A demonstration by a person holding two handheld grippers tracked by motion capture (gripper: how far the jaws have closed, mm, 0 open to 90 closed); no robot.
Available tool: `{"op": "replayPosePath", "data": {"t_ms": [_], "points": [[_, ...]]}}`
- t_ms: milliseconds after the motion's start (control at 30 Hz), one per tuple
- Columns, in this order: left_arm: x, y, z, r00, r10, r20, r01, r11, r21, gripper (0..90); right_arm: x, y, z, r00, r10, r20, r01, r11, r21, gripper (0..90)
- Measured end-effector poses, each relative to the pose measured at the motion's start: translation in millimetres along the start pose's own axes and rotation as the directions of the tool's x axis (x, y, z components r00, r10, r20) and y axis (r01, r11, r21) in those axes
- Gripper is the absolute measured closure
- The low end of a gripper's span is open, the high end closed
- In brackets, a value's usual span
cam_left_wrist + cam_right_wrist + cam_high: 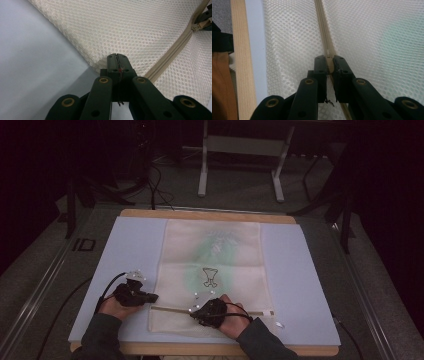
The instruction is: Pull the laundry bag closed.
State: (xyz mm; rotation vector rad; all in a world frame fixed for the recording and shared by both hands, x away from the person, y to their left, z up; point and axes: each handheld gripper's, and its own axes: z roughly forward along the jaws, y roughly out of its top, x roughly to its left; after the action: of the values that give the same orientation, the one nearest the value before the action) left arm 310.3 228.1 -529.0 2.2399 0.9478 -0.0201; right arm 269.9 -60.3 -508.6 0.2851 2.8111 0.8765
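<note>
On the pale blue mat (130, 245) I see the mesh bag (212, 270) lying flat. My left gripper (117, 58) is clamped on its corner edge; my right gripper (329, 62) pinches the zipper pull (329, 65).

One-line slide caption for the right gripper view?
Right gripper shut on the zipper pull of a cream mesh bag.

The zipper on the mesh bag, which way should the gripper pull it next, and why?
Probably slide the zipper pull along the zipper toward the left gripper. The right gripper already pinches the pull, and the left gripper clamps the mesh bag at its corner, holding it steady.
</note>
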Motion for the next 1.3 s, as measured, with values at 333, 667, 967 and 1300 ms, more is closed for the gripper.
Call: {"op": "replayPosePath", "data": {"t_ms": [333, 667, 967, 1300], "points": [[-0.3, 0.0, 0.0, 1.0000, 0.000, -0.002, 0.000, 1.0000, 0.000, 90.0, -0.3, -6.1, -3.6, 1.0000, 0.004, 0.008, -0.004, 1.000, 0.009, 82.3], [-0.7, 0.2, 0.1, 1.0000, 0.001, -0.004, -0.001, 1.0000, 0.001, 90.0, 1.3, -6.5, -6.1, 0.9999, 0.001, 0.014, -0.001, 1.000, 0.009, 82.3], [-0.8, 0.2, 0.0, 1.0000, 0.002, -0.005, -0.002, 1.0000, 0.003, 90.0, 1.3, -9.3, -10.0, 0.9997, -0.006, 0.024, 0.006, 1.000, 0.016, 82.3], [-0.7, 0.1, 0.0, 1.0000, 0.002, -0.004, -0.002, 1.0000, 0.002, 90.0, 0.3, -13.7, -14.3, 0.9995, -0.001, 0.032, 0.000, 1.000, 0.020, 82.4]]}}
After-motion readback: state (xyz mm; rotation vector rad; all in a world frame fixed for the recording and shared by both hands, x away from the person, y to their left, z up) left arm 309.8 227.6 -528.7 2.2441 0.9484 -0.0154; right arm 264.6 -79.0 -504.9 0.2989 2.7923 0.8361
